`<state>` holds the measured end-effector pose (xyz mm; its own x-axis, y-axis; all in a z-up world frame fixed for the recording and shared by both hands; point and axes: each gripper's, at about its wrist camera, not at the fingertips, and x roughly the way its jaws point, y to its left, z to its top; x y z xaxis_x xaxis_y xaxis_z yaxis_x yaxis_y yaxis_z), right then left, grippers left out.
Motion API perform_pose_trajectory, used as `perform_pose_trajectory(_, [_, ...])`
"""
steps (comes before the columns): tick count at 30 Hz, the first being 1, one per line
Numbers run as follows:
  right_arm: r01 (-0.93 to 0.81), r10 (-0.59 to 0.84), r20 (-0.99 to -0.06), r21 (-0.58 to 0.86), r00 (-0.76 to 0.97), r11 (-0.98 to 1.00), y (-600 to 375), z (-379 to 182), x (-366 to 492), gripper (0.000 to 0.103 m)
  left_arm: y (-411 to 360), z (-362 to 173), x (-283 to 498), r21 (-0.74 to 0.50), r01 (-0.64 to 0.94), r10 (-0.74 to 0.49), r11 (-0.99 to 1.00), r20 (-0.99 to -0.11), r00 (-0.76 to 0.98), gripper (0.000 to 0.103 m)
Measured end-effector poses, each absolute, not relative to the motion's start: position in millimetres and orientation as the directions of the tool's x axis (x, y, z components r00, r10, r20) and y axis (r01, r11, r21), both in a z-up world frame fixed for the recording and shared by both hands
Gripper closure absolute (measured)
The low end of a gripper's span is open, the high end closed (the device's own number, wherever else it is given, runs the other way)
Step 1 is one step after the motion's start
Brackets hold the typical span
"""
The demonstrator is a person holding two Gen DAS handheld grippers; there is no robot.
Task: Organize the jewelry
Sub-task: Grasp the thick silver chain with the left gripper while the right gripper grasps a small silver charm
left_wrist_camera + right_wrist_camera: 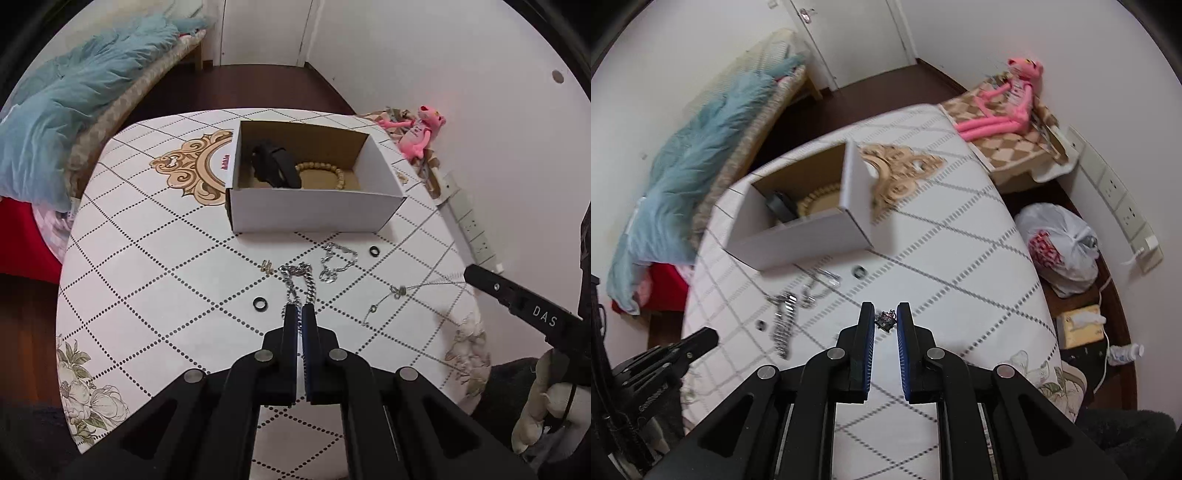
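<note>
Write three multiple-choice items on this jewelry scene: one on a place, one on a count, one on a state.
1. Where is the bead bracelet?
A. On the table beside the box
B. On the bed
C. Inside the box

2. In the left wrist view, how many black rings lie on the table?
A. Two
B. One
C. Four

3. What is the left gripper doing?
A. Standing wide open over bare table
B. Shut on the thick silver chain
C. Gripping the box's wall

Key:
1 C, the beads lie on the box's floor beside a black band.
2 A, one ring lies left of the chain and one near the box's front.
3 B, the fingertips meet with the chain's end links pinched between them.
</note>
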<state>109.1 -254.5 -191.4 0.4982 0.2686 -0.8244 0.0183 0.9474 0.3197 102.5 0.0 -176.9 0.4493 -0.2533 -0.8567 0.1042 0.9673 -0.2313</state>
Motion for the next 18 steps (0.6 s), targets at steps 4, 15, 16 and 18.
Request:
perform_pose_trajectory(4, [0.003,0.257,-0.816,0.302,0.517,0.953,-250,-179,112,0.091,4,-199,115,-0.273,0.016,-0.259,0.962,-0.89,0.374,0.088])
perform_pose_trajectory(15, [0.105,0.191,-0.862,0.269,0.469,0.957,-265,-218,116,0.09,-50,-251,132,-0.092,0.116,-0.123,0.989,-0.948,0.295,0.062])
perform_pose_trajectory(16, [0.111,0.188,-0.864,0.268,0.466,0.957,-267,-220,116,0.09,-56,-252,132,-0.065,0.139,-0.105,0.988,-0.945,0.31,0.065])
perform_pose_trajectory(18, [0.121,0.186,-0.867,0.269,0.463,0.955,-270,-223,115,0.09,-64,-253,130,-0.016,0.183,-0.078,0.983,-0.937,0.34,0.09])
